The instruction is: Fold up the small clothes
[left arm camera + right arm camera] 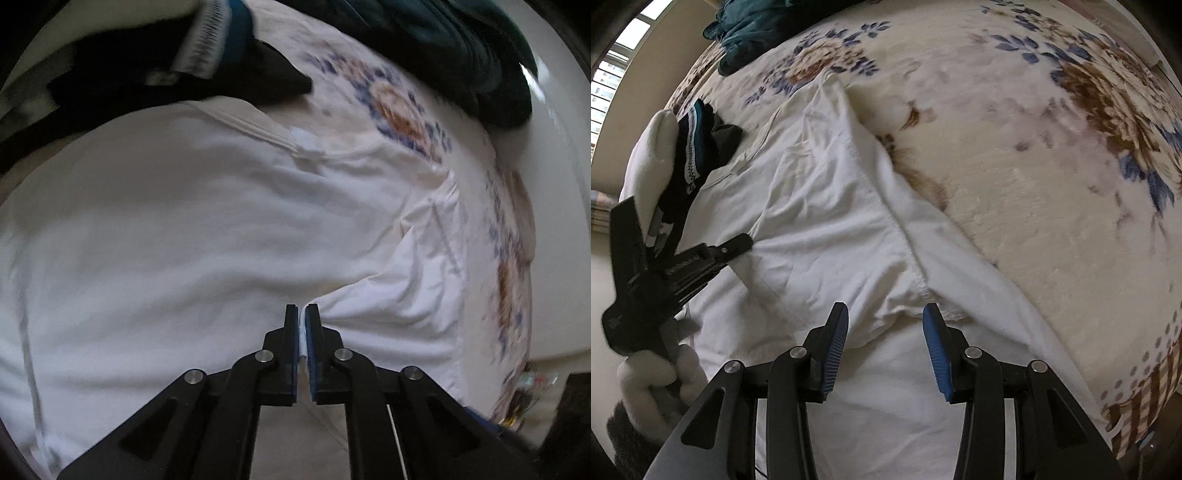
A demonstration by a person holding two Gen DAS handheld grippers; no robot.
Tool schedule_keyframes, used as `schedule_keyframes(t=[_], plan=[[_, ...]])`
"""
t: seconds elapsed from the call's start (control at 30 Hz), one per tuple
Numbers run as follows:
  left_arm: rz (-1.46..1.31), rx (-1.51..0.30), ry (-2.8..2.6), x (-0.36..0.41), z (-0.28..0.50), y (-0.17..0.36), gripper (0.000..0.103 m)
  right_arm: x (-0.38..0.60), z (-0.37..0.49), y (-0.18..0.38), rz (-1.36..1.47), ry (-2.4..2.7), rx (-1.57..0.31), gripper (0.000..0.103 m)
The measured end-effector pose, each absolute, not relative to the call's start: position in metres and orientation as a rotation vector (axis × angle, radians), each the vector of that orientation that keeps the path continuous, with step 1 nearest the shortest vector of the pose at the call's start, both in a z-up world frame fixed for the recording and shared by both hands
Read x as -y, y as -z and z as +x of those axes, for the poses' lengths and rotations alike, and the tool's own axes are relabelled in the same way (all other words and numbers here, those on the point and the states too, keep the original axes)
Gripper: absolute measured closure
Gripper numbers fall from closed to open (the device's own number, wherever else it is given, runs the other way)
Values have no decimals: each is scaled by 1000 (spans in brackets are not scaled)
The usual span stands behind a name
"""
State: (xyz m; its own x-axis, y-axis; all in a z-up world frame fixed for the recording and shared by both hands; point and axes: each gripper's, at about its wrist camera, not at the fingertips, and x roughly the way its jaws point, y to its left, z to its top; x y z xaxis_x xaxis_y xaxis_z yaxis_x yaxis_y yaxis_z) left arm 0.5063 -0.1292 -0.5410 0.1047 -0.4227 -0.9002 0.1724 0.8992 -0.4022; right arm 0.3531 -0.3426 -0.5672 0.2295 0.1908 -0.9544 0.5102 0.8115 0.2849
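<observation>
White T-shirt [827, 206] lies spread on floral blanket [1052, 177], mid-bed, collar and label toward dark clothes pile [701, 147]. Fold barely begun by look of it: body mostly flat, wrinkled, sleeve [923, 236] still out to side; no finished fold visible. Left gripper [302, 317] fingers pressed together, pinching thin fold of shirt fabric. Right gripper [885, 314] fingers spread, nothing between, hovering over bunched cloth near sleeve seam. Long axis runs collar to hem, hem end nearest right camera. Teal garment [750, 22] waits at far edge, unfolded.
</observation>
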Motion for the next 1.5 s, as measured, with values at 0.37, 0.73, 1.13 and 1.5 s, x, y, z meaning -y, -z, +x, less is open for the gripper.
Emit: schedule_keyframes(t=[0.37, 0.73, 1.13, 1.5], plan=[[-641, -1217, -166, -60, 417, 492, 4, 305, 373, 562, 549, 164, -1384, 19], [-994, -1068, -356, -180, 413, 542, 99, 262, 398, 570, 515, 137, -1397, 19], [-130, -1064, 250, 22, 443, 468, 99, 291, 390, 567, 552, 234, -1375, 19], [-70, -1311, 442, 59, 399, 522, 62, 317, 382, 560, 588, 227, -1358, 19]])
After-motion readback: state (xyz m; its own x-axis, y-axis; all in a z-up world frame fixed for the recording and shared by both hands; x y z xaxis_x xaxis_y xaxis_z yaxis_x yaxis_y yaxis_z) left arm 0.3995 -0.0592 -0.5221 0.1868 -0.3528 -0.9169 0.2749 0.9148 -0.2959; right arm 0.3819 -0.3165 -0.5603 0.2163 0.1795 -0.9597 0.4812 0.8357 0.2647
